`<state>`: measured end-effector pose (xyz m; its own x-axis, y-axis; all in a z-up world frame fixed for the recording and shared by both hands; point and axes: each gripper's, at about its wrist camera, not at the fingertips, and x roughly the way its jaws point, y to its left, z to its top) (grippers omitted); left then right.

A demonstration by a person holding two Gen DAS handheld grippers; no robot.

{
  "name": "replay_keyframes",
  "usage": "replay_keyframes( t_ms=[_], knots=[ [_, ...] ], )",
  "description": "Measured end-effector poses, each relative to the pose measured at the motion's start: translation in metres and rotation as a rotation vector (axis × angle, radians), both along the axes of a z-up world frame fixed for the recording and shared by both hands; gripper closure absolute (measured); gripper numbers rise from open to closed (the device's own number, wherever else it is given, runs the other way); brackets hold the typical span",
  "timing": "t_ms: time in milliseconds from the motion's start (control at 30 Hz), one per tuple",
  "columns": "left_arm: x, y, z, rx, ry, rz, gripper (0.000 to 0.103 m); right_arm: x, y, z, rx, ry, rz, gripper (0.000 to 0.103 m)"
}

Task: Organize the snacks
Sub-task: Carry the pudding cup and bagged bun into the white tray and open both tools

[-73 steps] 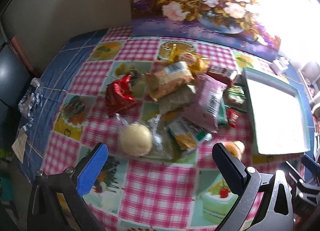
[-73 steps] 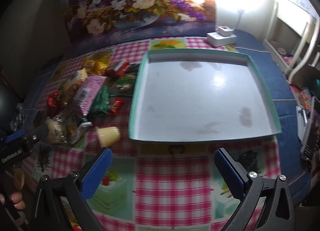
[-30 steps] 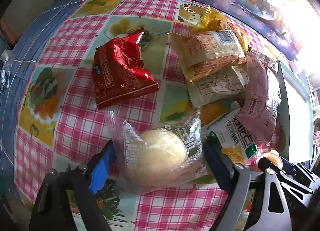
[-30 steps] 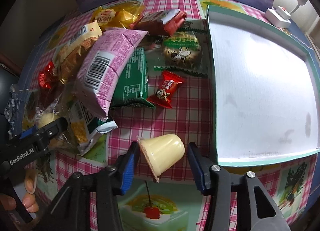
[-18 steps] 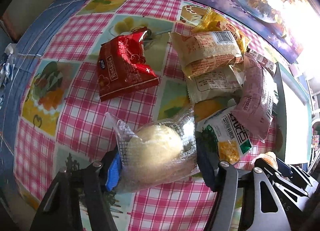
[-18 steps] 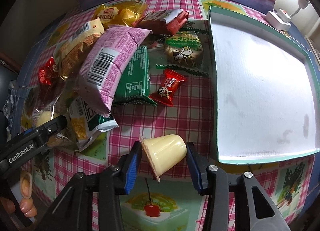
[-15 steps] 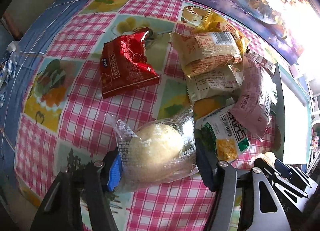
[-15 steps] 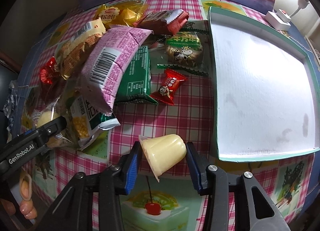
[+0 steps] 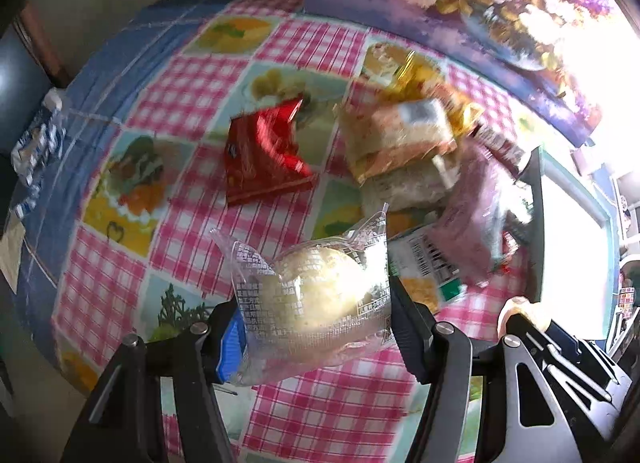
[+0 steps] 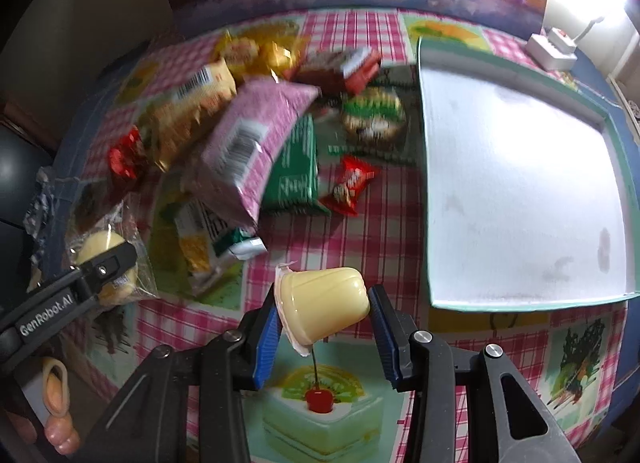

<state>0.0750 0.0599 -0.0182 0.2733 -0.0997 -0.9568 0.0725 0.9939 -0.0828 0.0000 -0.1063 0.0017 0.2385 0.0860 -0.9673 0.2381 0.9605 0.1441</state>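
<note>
Holding, left gripper: round pale bun in crinkled clear plastic wrapper, pads pressing, pointing steeply down.
Holding, right gripper: smooth yellow plastic jelly cup, sideways, jaws clamped narrow.

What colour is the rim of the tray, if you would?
Teal green; the tray rim shows best in the right wrist view.

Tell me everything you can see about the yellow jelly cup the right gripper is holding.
The jelly cup is a small, pale yellow, glossy plastic cup with a ribbed, domed base and a white foil lid whose edge sticks out. It lies on its side between the blue pads of the right hand-held gripper, lid toward the left pad, held above the checked tablecloth, left of the empty tray.
</note>
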Motion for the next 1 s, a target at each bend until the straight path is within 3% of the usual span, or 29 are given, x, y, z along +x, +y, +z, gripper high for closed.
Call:
replay_keyframes(
  t_ms=[300, 433, 667, 1000],
  knots=[
    [0.019, -0.059, 0.06, -0.039, -0.09, -0.072, 0.038, 0.012, -0.05, 0.053, -0.005, -0.096, -0.159, 0.058],
    [0.031, -0.094, 0.07, -0.06, -0.102, -0.118, 0.038, 0.016, -0.081, 0.065, -0.013, -0.116, -0.23, 0.058],
    [0.039, -0.161, 0.069, -0.06, -0.094, -0.205, 0.038, 0.023, -0.141, 0.051, -0.038, -0.104, -0.383, 0.058],
    [0.043, -0.232, 0.036, -0.061, -0.057, -0.265, 0.038, 0.009, -0.215, 0.02, -0.047, -0.072, -0.52, 0.058]
  ],
)
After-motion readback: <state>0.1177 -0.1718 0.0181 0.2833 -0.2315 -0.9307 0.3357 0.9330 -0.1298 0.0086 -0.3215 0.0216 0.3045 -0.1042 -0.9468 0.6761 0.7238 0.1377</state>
